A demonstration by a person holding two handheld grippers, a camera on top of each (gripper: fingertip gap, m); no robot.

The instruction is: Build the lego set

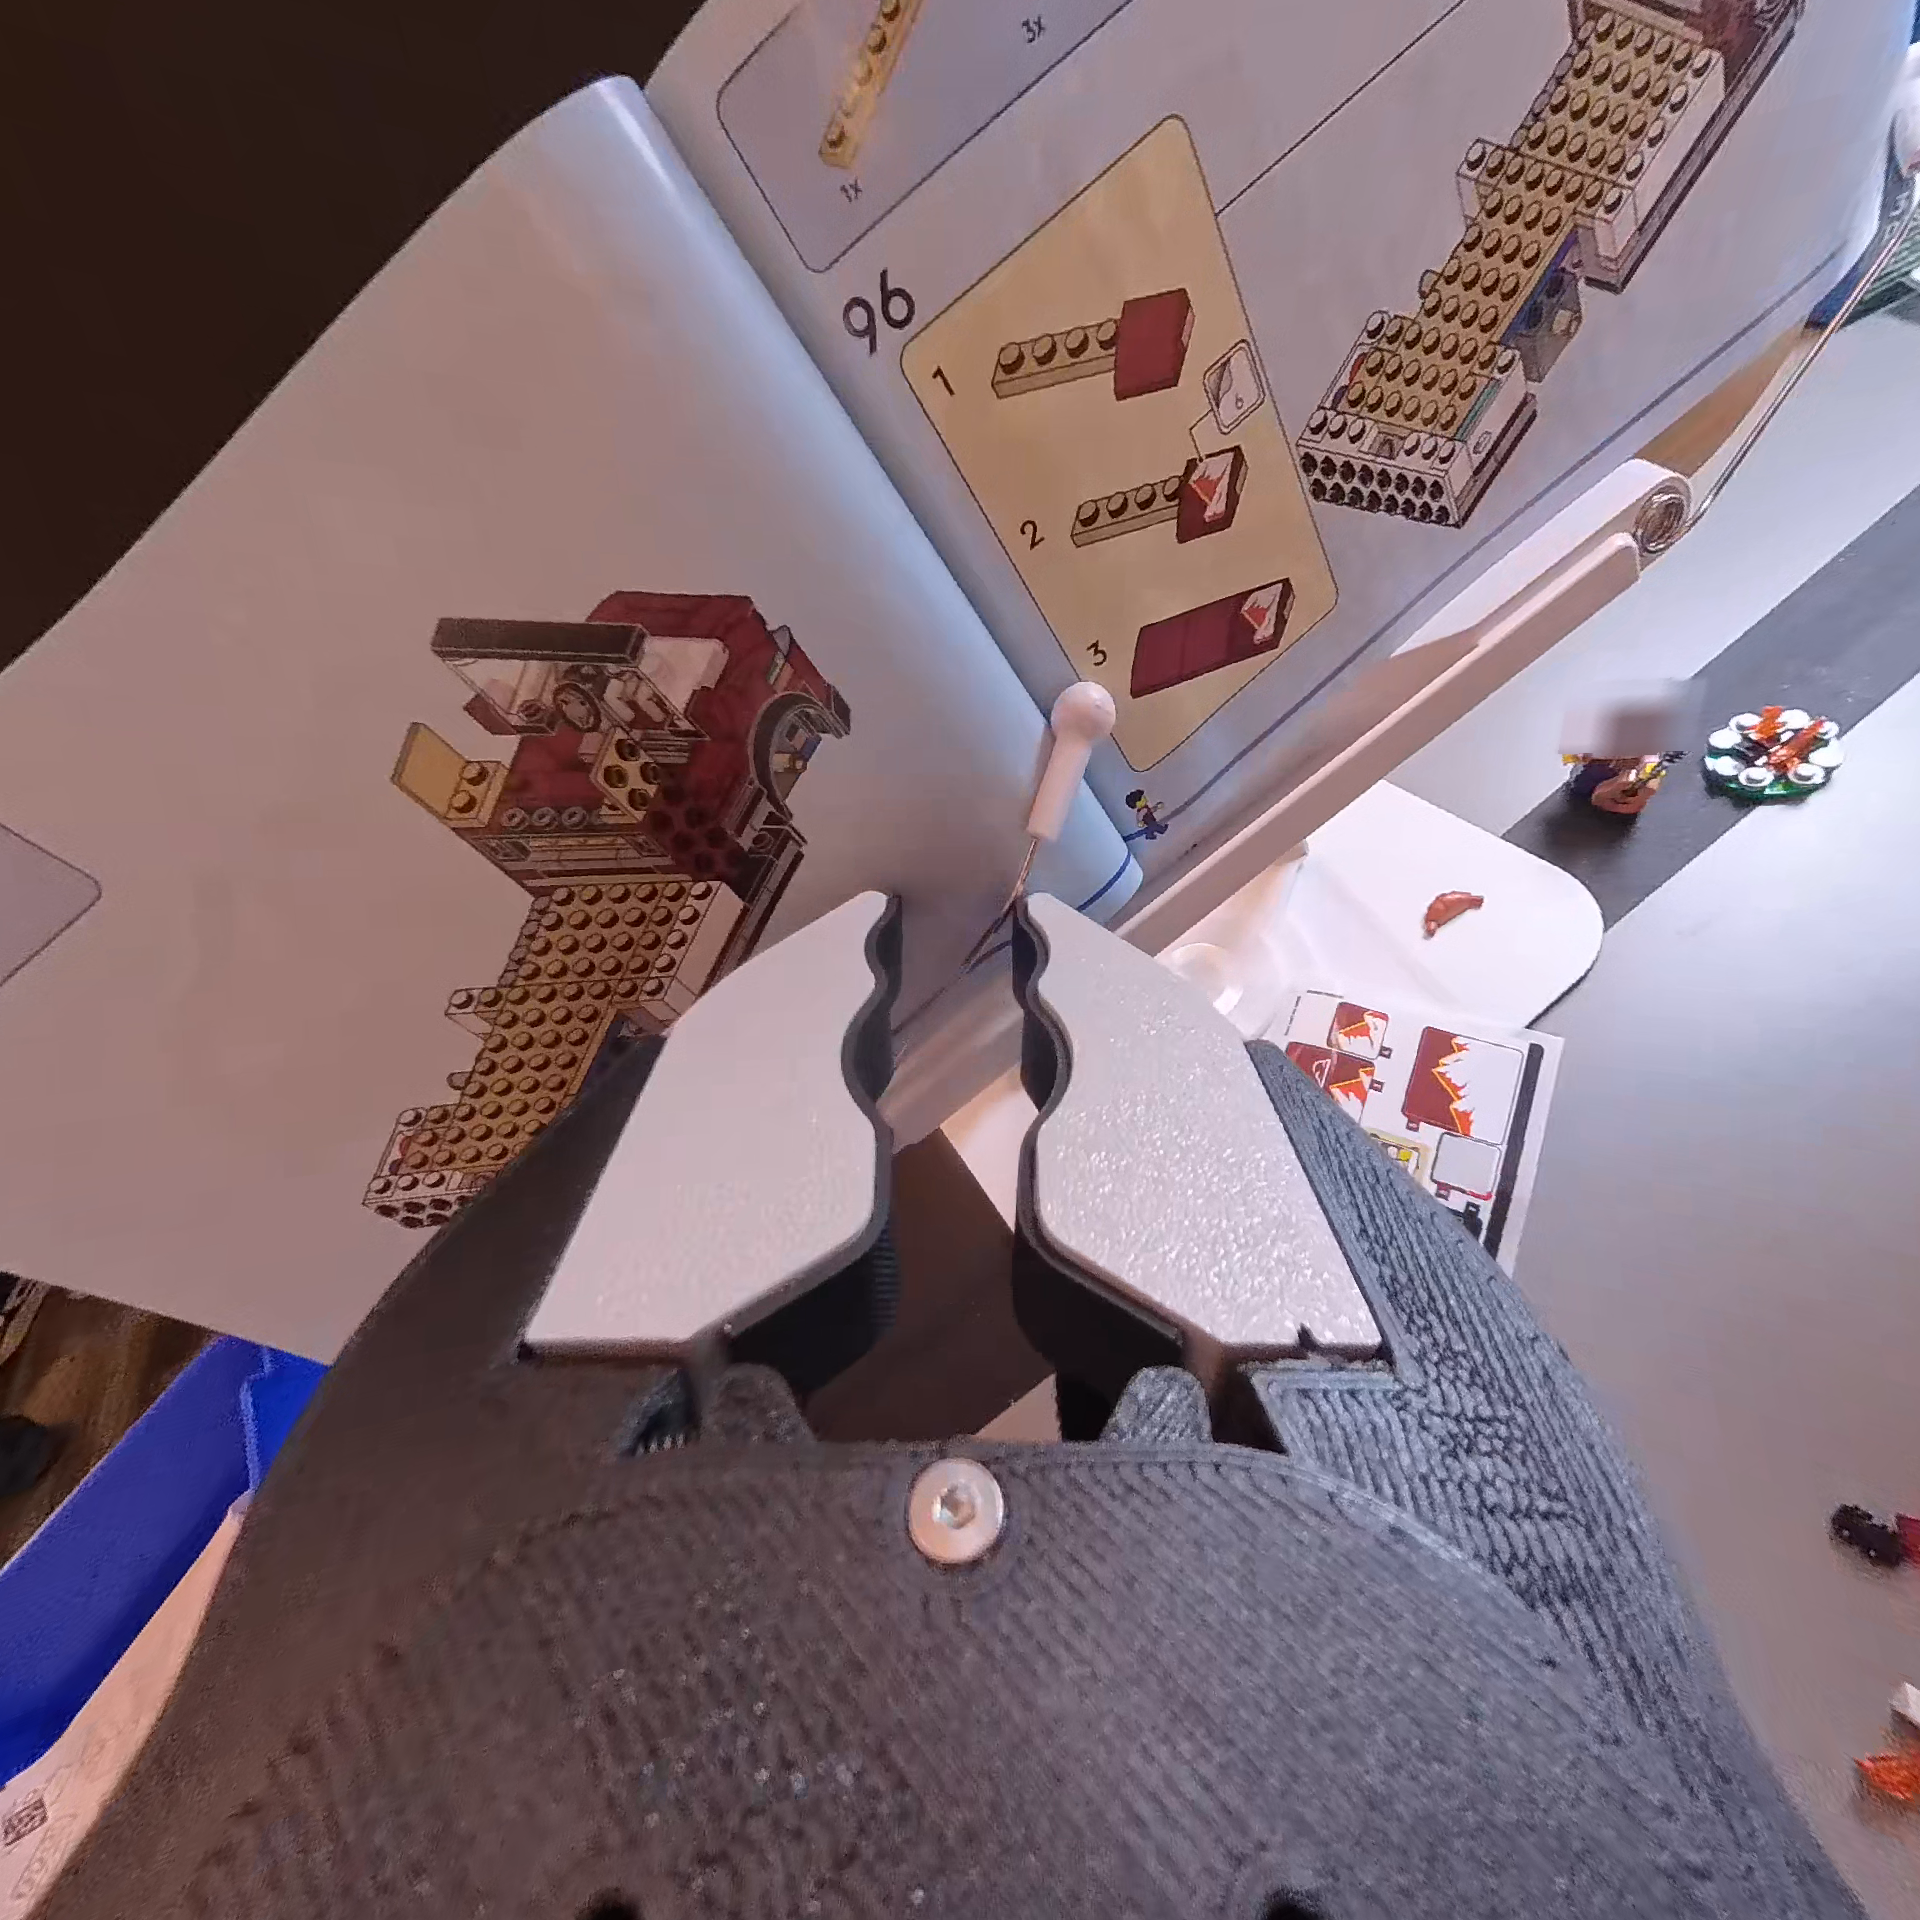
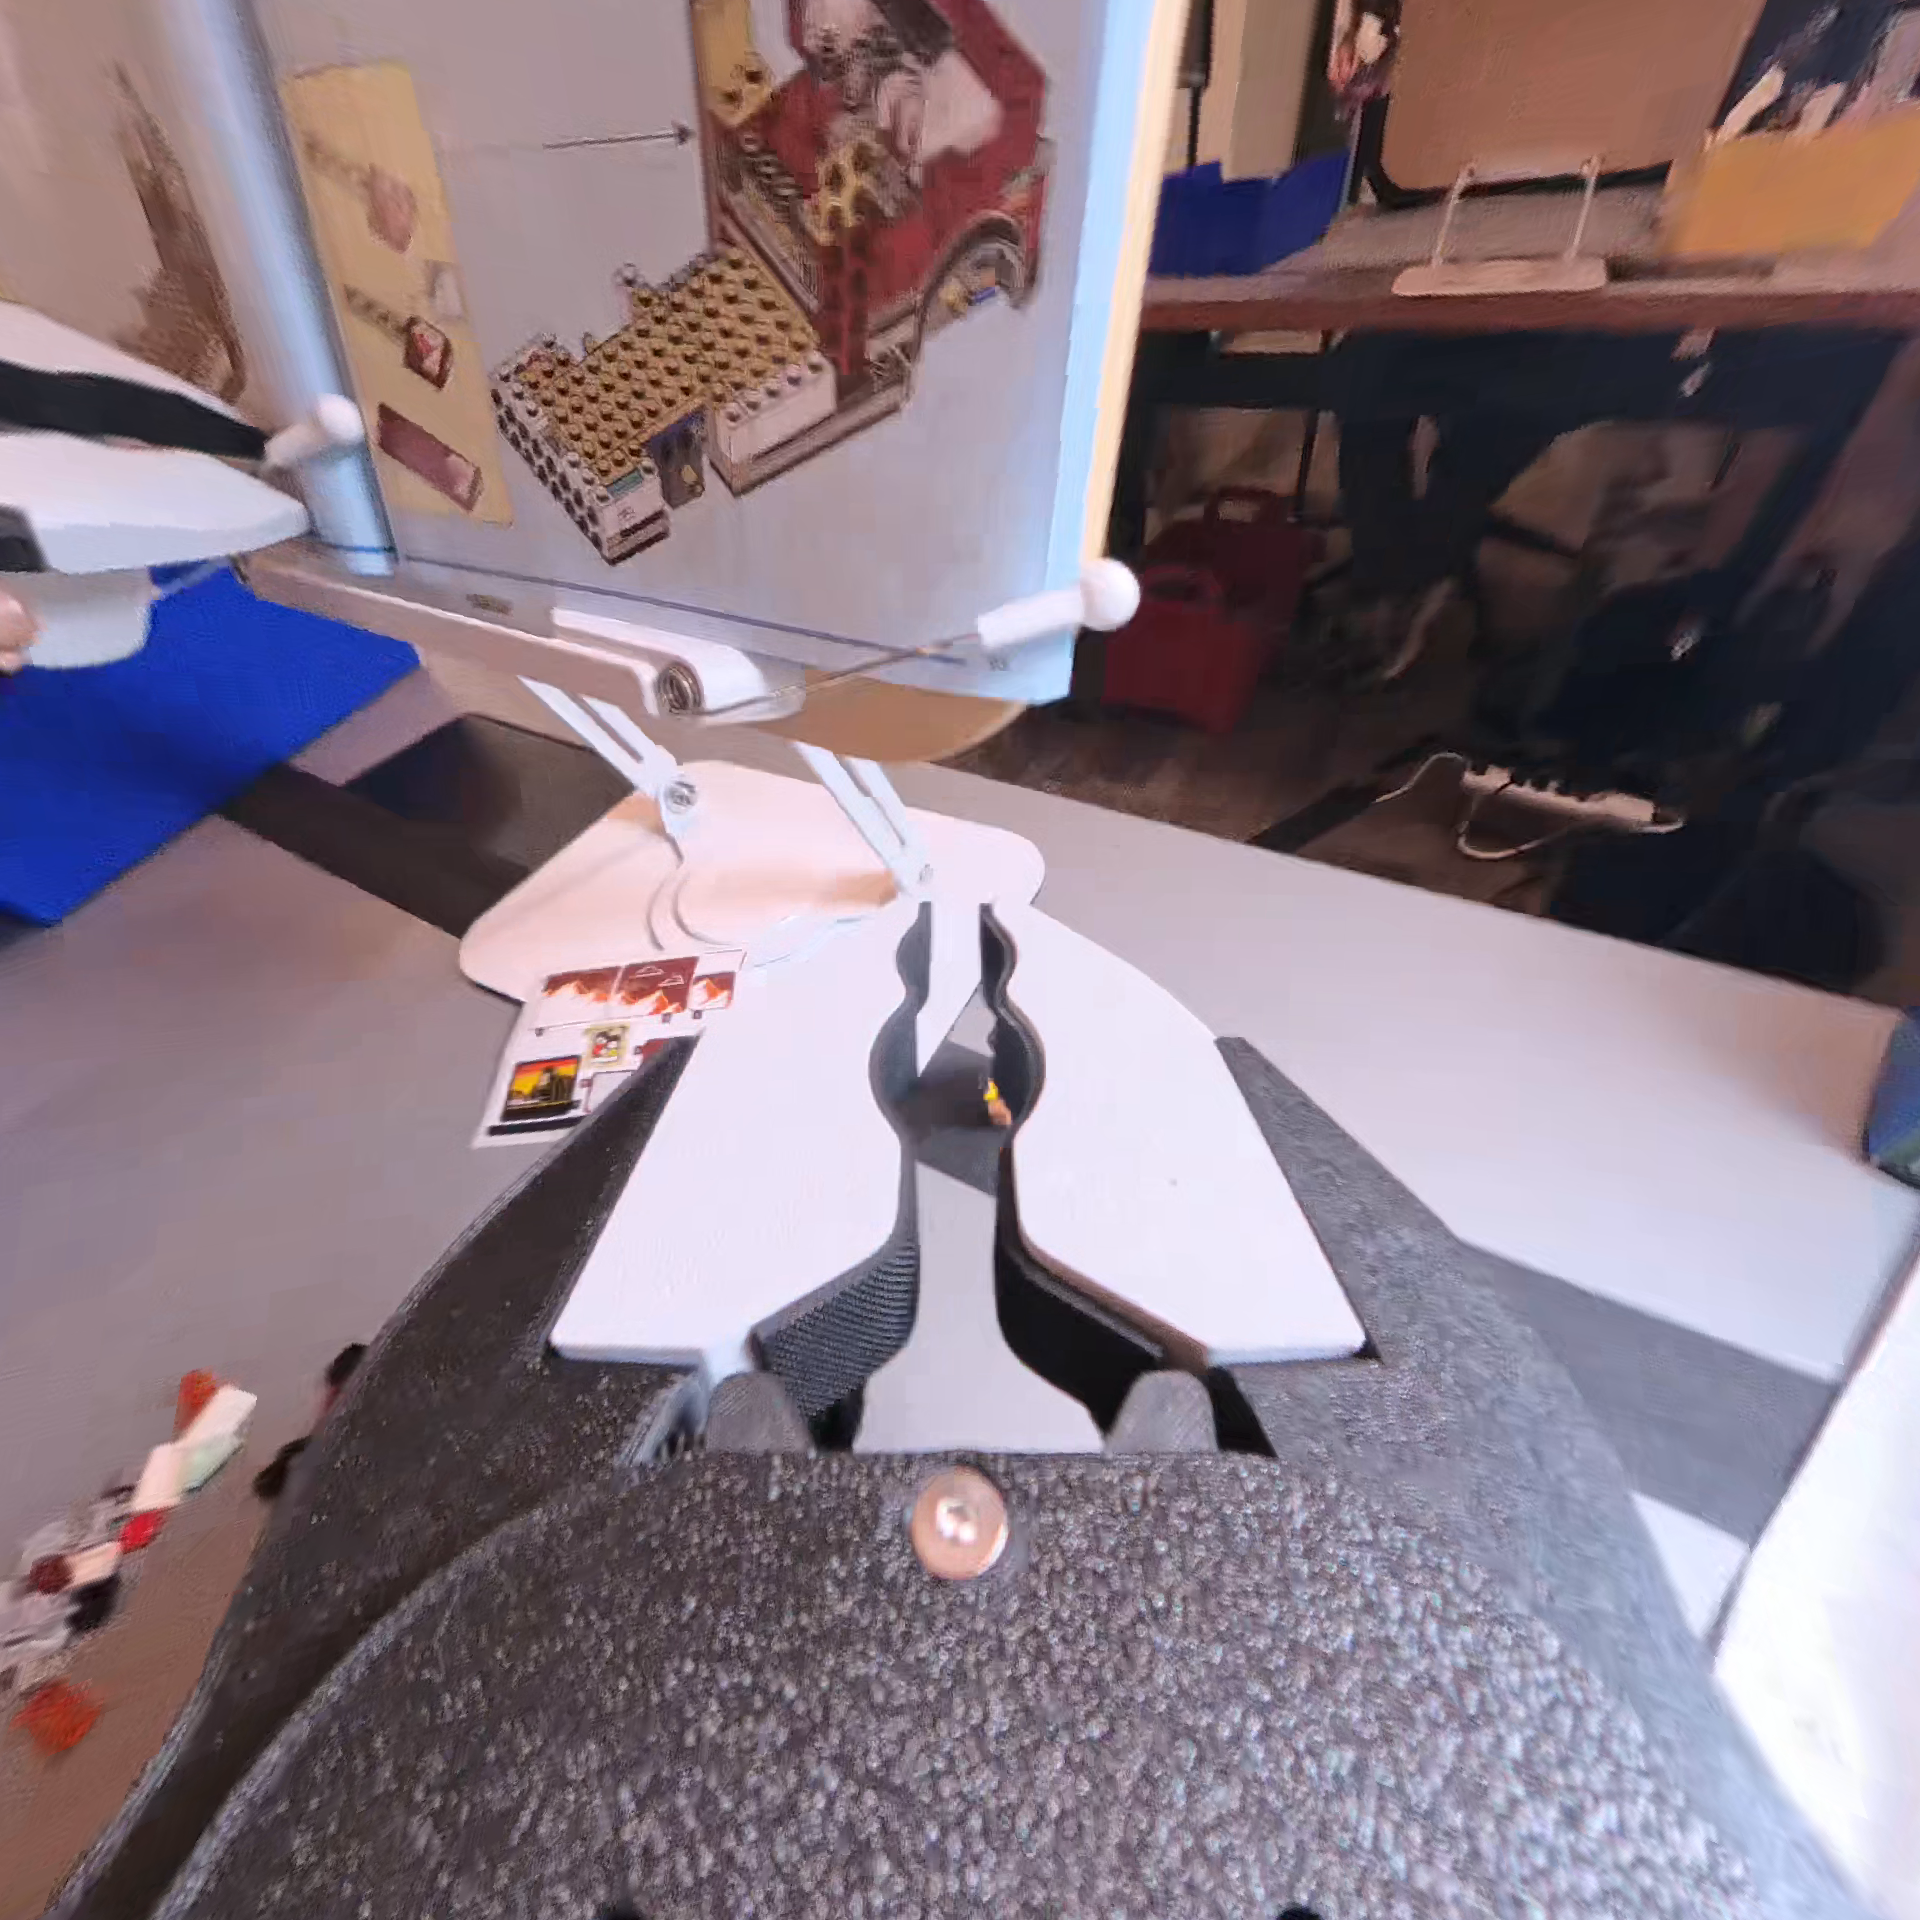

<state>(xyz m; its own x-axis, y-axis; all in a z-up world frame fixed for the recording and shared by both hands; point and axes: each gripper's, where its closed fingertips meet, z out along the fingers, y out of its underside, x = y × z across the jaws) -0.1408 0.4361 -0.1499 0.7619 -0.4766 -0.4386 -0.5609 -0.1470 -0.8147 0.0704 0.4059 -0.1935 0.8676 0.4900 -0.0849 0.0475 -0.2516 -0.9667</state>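
Two grippers are raised before the instruction booklet (image 1: 436, 499) propped on its white stand (image 2: 748, 883): the left gripper (image 1: 958, 935) moderately parted, the right gripper (image 2: 954, 920) narrowly parted, both empty. Loose Lego pieces (image 2: 94, 1538) are scattered left of the stand, beyond the sticker sheet (image 2: 613, 1029).

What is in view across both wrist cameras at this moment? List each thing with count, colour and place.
Open instruction booklet: one, pale blue pages, propped on the stand.
White book stand: one, base on the grey table.
White-tipped page-holder pins: two, at the booklet's lower edge.
Sticker sheet: one, white with red and orange panels, flat by the stand base.
Small orange curved piece: one, on the stand base.
Round green campfire piece: one, far on the table.
Loose bricks: several, red, white, orange, near table edge.
Blue bin: one, below the booklet.
Left gripper: open, empty, before the booklet.
Right gripper: slightly open, empty, above the table.
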